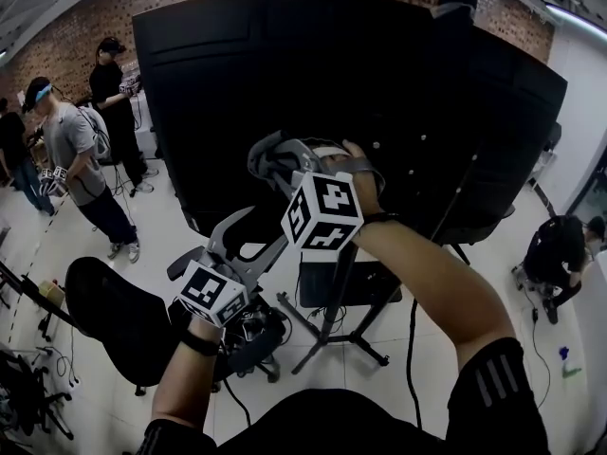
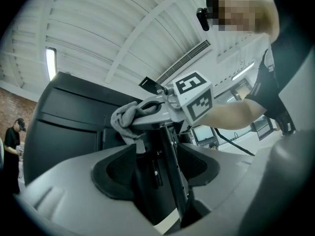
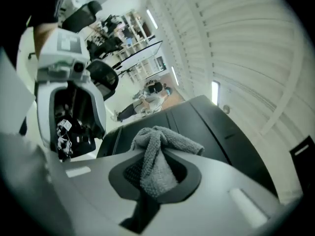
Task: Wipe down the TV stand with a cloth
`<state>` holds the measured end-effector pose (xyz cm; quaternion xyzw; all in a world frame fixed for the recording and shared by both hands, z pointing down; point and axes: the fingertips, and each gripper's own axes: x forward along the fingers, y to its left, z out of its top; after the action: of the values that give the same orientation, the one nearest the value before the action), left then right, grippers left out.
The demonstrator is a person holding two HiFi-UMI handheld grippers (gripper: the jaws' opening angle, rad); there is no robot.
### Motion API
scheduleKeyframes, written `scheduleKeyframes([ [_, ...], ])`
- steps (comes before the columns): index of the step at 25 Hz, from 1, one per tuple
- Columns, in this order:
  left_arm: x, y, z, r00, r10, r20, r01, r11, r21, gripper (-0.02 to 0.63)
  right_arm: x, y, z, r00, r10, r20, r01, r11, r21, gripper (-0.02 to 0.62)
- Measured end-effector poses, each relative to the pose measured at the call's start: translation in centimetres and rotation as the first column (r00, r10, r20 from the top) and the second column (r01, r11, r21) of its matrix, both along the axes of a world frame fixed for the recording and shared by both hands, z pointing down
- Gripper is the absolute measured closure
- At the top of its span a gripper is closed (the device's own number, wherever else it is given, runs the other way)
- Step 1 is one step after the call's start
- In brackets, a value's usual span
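Note:
The black TV (image 1: 332, 93) stands with its back to me on a black stand with a post (image 1: 340, 287) and splayed legs (image 1: 360, 349). My right gripper (image 1: 285, 164) is shut on a grey cloth (image 1: 266, 159), held against the TV's back. The right gripper view shows the cloth (image 3: 157, 151) bunched between the right gripper's (image 3: 155, 173) pads, with the TV's back (image 3: 211, 127) just behind. My left gripper (image 1: 213, 245) hangs lower and to the left, open. In its own view the left gripper (image 2: 156, 168) frames the stand's post (image 2: 167, 181), below the cloth (image 2: 125, 119).
A black office chair (image 1: 123, 320) stands at lower left by my left arm. Cables trail over the white tile floor near the stand's legs. Two people (image 1: 71, 150) stand at far left, and another crouches at right (image 1: 560, 249). A brick wall runs behind.

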<state>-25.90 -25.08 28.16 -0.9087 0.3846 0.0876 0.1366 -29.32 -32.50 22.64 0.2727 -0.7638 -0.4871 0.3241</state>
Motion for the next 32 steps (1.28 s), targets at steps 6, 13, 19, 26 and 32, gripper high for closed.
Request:
scheduleKeyframes([
  [6,4.3,0.2,-1.6,0.998,0.067,-0.014,-0.067,0.998,0.015,0.319,7.2,1.8,-4.9,0.974,0.024,0.226,0.002,0.993,-0.115,0.574],
  [13,8.1,-1.0,-3.2,0.994,0.108,-0.016,-0.107,0.993,0.049,0.319,15.5,-0.6,-7.9,0.918,0.124,0.377,-0.048,0.978,-0.203,0.574],
  [19,10.6,-1.1,-3.3,0.993,0.119,-0.001,-0.118,0.992,0.039,0.319,18.7,-1.8,-7.9,0.858,0.133,0.497,0.018,0.958,-0.286,0.572],
  [26,11.4,-1.0,-0.5,0.994,0.107,0.011,-0.107,0.994,-0.015,0.319,20.1,-2.3,-5.0,0.825,0.148,0.546,0.066,0.934,-0.352,0.572],
  [32,11.6,-1.2,2.4,0.995,0.103,0.008,-0.103,0.992,-0.078,0.319,20.9,-2.6,-1.2,0.819,0.170,0.548,0.066,0.921,-0.384,0.569],
])
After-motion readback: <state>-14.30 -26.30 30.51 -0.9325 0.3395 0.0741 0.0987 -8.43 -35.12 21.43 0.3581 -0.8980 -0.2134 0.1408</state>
